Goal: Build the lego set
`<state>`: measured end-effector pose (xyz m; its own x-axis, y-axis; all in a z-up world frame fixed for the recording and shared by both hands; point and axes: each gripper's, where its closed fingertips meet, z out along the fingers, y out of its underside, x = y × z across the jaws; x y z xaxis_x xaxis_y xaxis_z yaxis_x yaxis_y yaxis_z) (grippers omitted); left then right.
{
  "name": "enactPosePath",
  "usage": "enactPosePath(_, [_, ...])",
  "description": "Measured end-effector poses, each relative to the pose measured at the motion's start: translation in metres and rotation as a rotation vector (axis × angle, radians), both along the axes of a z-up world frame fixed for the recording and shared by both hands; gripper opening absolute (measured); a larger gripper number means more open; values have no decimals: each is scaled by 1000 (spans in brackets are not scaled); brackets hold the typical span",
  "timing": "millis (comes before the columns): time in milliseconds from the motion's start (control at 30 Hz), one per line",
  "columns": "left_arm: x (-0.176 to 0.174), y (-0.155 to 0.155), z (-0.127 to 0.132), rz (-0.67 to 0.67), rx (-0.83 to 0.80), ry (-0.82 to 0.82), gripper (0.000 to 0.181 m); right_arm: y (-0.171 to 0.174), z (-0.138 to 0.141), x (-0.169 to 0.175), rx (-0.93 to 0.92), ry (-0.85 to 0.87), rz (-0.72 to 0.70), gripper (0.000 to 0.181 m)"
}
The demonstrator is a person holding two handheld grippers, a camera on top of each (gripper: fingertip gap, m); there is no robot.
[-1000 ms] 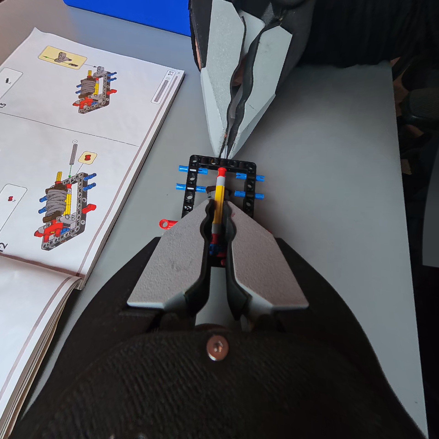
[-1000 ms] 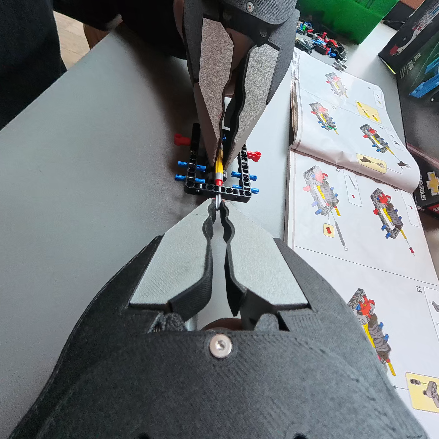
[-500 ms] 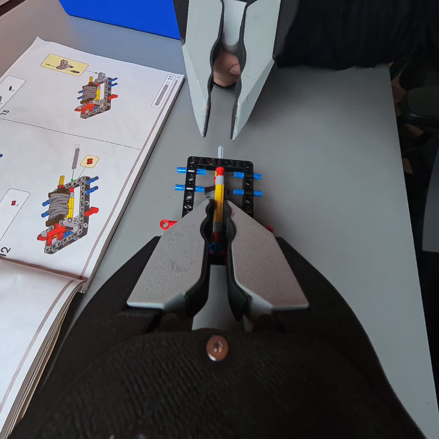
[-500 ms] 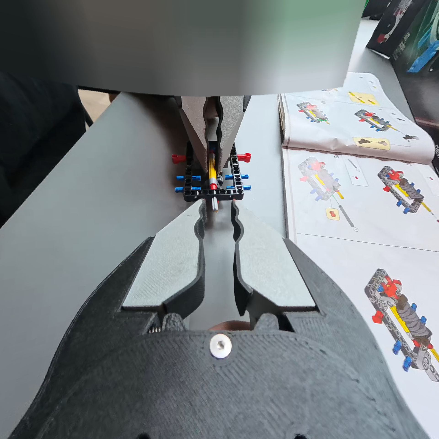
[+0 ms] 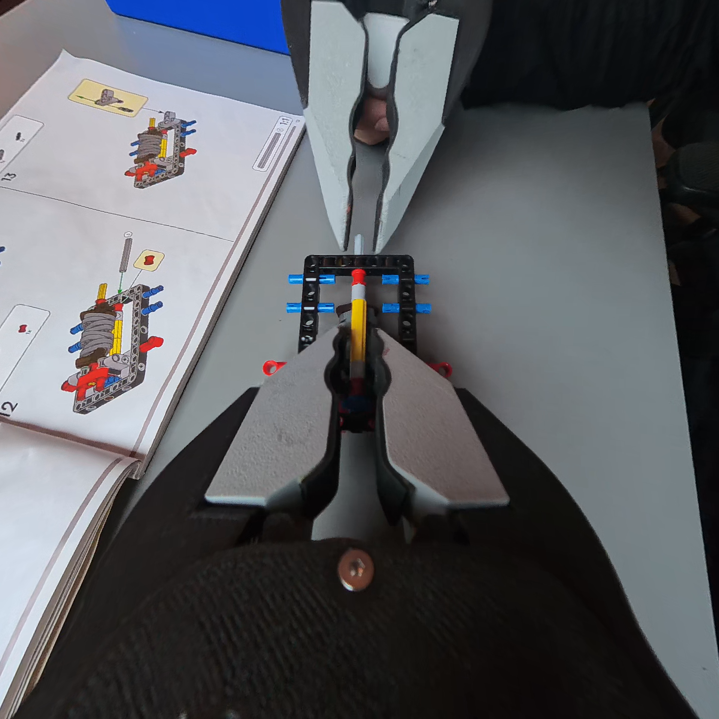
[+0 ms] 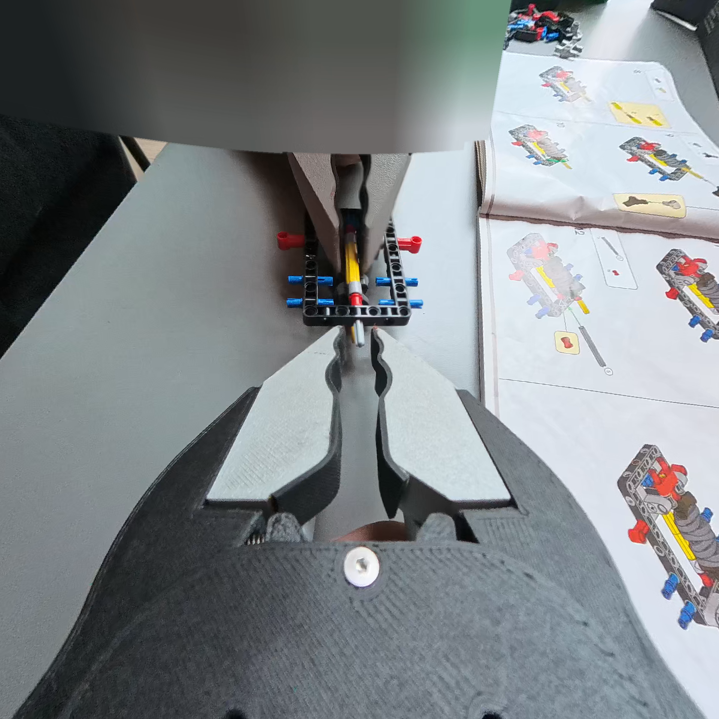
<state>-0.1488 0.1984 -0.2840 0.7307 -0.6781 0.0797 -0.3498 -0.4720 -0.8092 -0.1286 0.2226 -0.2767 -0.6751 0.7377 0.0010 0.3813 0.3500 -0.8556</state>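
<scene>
A black rectangular lego frame [image 5: 406,295] lies flat on the grey table, with blue pins and red pins in its sides and a yellow-and-grey axle assembly [image 5: 358,311] down its middle. My left gripper [image 5: 358,330] is shut on that assembly inside the frame. A grey axle [image 6: 360,330] sticks out of the frame's end beam [image 6: 356,311]. My right gripper [image 6: 358,332] faces it, slightly open, one fingertip on each side of the axle's end without clamping it. The left wrist view shows the right gripper [image 5: 360,248] opposite mine. The right wrist view shows the left gripper [image 6: 352,268].
An open instruction booklet [image 5: 116,233] lies beside the frame, also in the right wrist view [image 6: 583,311]. A blue box [image 5: 202,19] stands behind it. A pile of loose parts [image 6: 544,23] sits at the far end. The table edge [image 5: 661,272] runs close by.
The right gripper let go of the grey axle and drew back open. It has now come forward again, narrower, with its tips around the axle's end. The left gripper kept its hold.
</scene>
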Motion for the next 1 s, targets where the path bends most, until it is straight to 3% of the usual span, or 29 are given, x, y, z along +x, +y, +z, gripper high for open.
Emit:
enactPosePath(100, [1,-1,1,-8,6,-2,5,-1,-4,-1,27,-12,3,2])
enactPosePath(1000, [-2,-1,1,-6,-15,-24,5,-5,-5,0,44,-6,8,1])
